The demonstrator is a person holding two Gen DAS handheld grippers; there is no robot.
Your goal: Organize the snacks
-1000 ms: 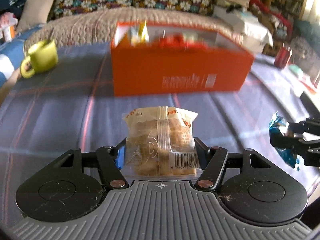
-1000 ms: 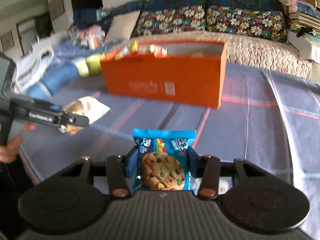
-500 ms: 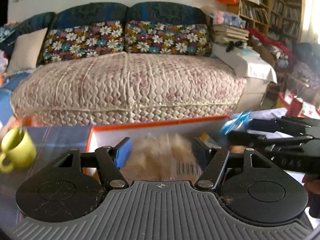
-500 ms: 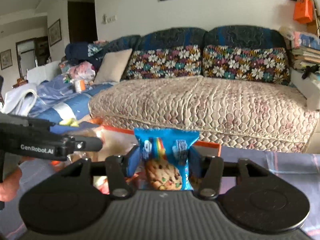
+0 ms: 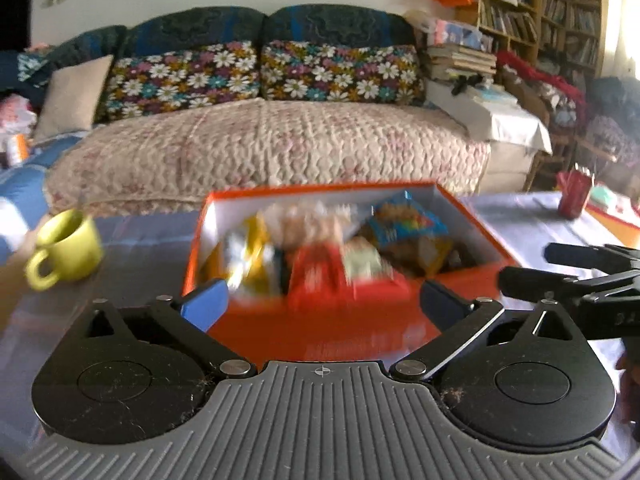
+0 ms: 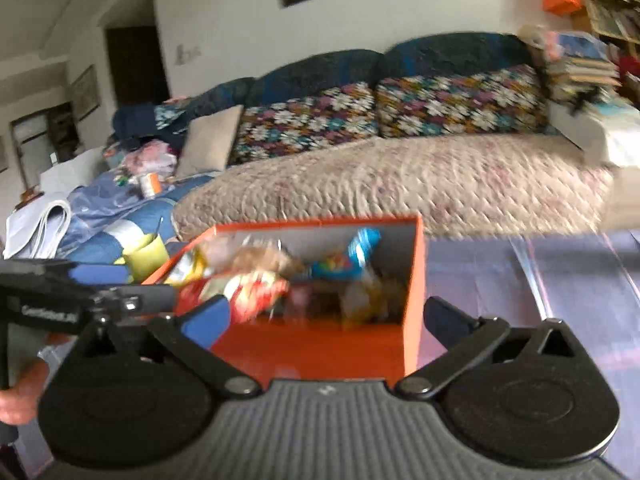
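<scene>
An open orange box (image 5: 320,336) stands on the table and holds several snack packets. It also shows in the right wrist view (image 6: 320,348). A blue cookie packet (image 5: 404,222) lies at its far right, also in the right wrist view (image 6: 344,266). A clear pastry packet (image 5: 308,220) lies in the middle of the box. My left gripper (image 5: 320,306) is open and empty just in front of the box. My right gripper (image 6: 324,318) is open and empty at the box's near wall. Both views are blurred.
A yellow-green mug (image 5: 66,248) stands left of the box. A red cup (image 5: 572,196) stands at the far right of the table. A sofa (image 5: 264,148) with flowered cushions runs behind the table. A blue plaid cloth (image 6: 560,280) covers the table.
Both grippers carried their packets from the table up over the box and opened. The pastry packet and the blue cookie packet now lie in the box. Both grippers have drawn back.
</scene>
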